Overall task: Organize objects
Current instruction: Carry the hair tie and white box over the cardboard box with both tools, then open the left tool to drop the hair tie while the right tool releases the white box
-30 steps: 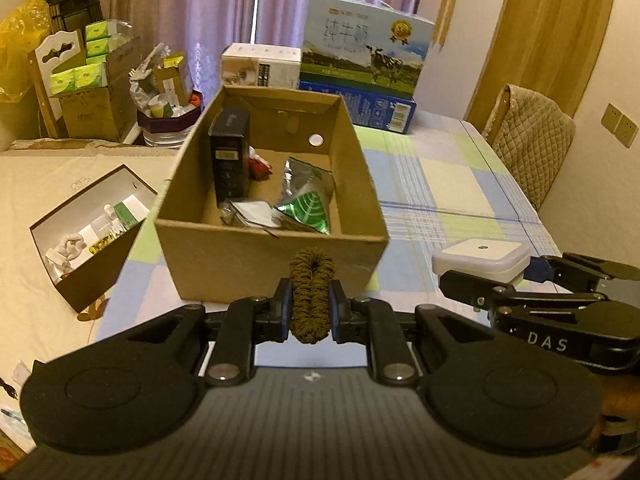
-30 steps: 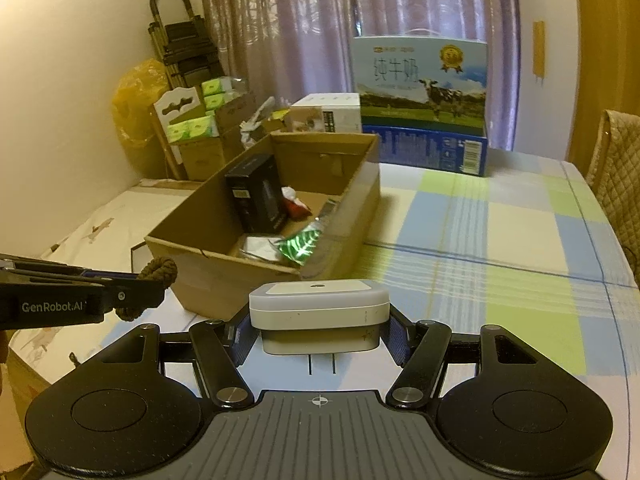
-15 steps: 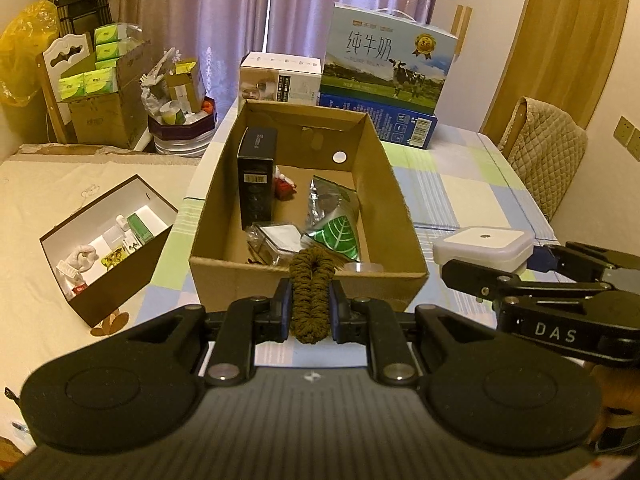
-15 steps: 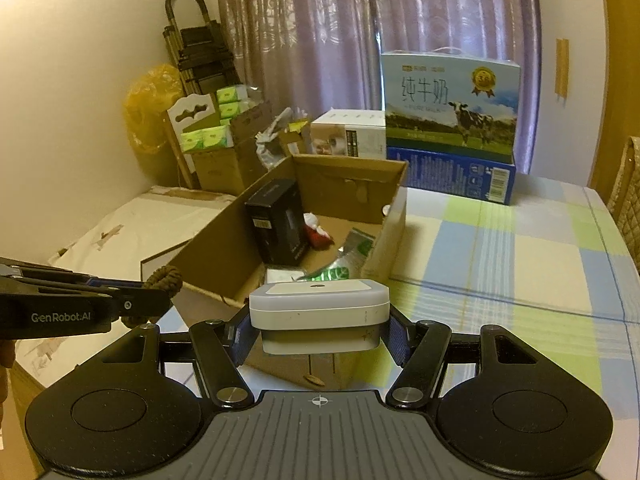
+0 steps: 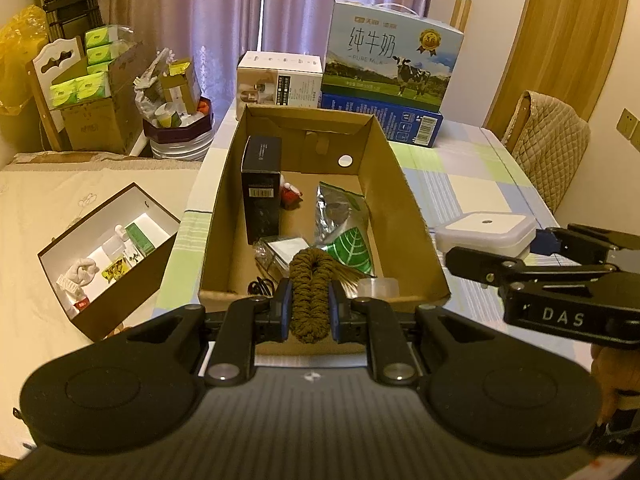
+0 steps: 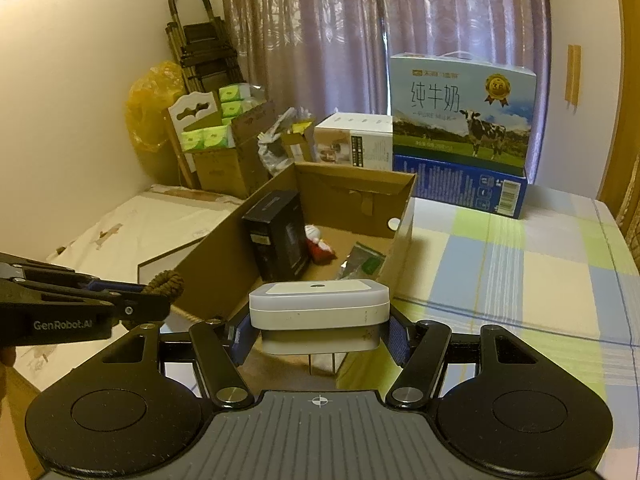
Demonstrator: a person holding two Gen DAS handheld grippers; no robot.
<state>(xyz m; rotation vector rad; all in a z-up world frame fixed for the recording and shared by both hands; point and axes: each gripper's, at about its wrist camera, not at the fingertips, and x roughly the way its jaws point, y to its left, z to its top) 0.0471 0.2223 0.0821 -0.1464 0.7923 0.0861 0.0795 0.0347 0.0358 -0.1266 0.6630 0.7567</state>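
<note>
the cardboard box (image 5: pixel 404 216) sits just ahead of both tools. your left gripper (image 5: pixel 310 304) pinches a brown cord bundle (image 5: pixel 310 284) at its near edge; your right gripper (image 6: pixel 318 330) clamps a white plug (image 6: pixel 318 306). you're mid-delivery: next, carry each forward over the rim and release.

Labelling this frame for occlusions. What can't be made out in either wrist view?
- Left wrist: the cardboard box near floor is hidden behind the braided rope held in the left gripper.
- Right wrist: the white plug-in device in the right gripper covers the box's near right corner.
- Both: print on the black box is too small to read.
</note>
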